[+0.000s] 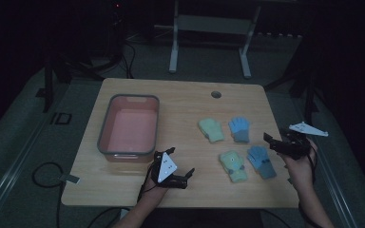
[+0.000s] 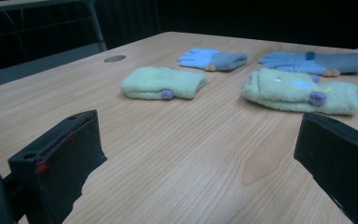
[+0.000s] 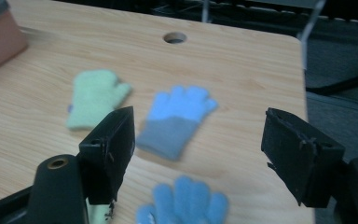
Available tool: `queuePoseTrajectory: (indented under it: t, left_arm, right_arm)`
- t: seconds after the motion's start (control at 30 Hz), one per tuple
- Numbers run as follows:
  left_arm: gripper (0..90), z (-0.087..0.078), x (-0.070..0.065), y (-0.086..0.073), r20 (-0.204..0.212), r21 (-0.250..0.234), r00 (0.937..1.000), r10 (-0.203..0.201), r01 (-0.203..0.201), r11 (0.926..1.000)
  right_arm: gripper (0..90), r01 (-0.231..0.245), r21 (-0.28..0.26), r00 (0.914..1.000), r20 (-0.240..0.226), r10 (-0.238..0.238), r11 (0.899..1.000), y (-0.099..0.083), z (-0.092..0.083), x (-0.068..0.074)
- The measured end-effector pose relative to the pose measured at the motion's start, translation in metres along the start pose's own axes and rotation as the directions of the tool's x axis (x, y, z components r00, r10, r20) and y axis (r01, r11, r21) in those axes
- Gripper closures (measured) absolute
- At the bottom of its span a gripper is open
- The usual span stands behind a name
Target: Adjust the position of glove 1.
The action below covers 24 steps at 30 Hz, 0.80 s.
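Four gloves lay flat on the table [image 1: 180, 97], right of the pink bin [image 1: 128, 124]: far green glove [image 1: 211, 129], far blue glove [image 1: 240, 129], near green glove [image 1: 233, 165], near blue glove [image 1: 262, 161]. Right gripper [image 1: 272, 141] hovered beside the blue pair, jaws apart, nothing between them. Left gripper [image 1: 183, 166] sat near the bin's front corner, jaws wide, empty.

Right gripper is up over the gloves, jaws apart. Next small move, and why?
Probably lower the right gripper onto the near blue glove, the closest to it. Its jaws stand open with nothing between them, all four gloves lie flat on the table, and the pink bin holds nothing yet. The left gripper rests open near the bin.
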<state>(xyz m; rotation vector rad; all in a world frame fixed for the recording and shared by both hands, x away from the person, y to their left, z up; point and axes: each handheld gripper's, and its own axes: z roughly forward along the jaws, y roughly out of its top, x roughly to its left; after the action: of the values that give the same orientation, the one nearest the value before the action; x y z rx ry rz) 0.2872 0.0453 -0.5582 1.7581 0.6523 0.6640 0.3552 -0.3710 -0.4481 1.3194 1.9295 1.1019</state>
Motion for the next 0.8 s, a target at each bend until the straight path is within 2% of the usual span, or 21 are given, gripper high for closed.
queuePoseTrajectory:
  t: [0.23,0.5,0.53,0.8]
  left_arm:
    - [0.6,0.000,0.000,0.000,0.001,0.001,1.0000,-0.003,0.003,1.0000]
    - [0.6,0.000,0.000,0.000,0.003,0.000,1.0000,-0.004,0.004,1.0000]
    - [0.6,0.000,0.000,0.000,0.003,0.000,1.0000,-0.004,0.004,1.0000]
    - [0.6,0.000,0.000,0.000,0.004,0.000,1.0000,0.000,0.000,1.0000]
  right_arm:
    - [27.5,0.046,0.015,0.9982,-0.039,-0.045,0.999,0.014,0.014,0.014]
    - [31.3,0.073,0.037,0.9930,-0.096,-0.069,0.997,0.024,0.030,0.028]
    - [31.3,0.078,0.037,0.9909,-0.113,-0.073,0.996,0.025,0.033,0.030]
    - [33.8,0.115,0.046,0.9819,-0.156,-0.107,0.992,0.035,0.051,0.047]
